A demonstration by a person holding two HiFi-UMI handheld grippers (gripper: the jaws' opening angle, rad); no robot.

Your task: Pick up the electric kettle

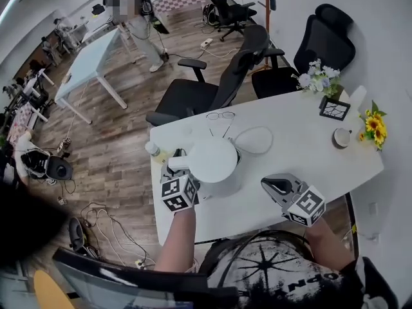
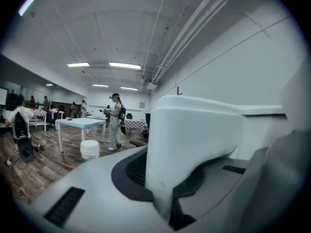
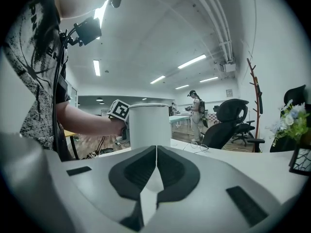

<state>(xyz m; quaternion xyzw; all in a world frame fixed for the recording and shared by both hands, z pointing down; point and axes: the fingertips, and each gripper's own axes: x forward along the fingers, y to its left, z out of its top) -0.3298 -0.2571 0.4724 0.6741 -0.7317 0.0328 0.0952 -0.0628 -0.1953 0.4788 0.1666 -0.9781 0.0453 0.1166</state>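
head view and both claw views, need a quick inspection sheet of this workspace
surface: white table, no spills seen
job's things: white kettle, upright, near the table's left edge
clutter: glasses, bottle, white flowers, sunflowers, frame
claws: left claw shut on the kettle's handle; right claw shut, empty, to the kettle's right
cables: tangled cables on the floor left of the table; a thin loop lies on the table behind the kettle
surroundings: chairs at the far side, a standing person, a second table
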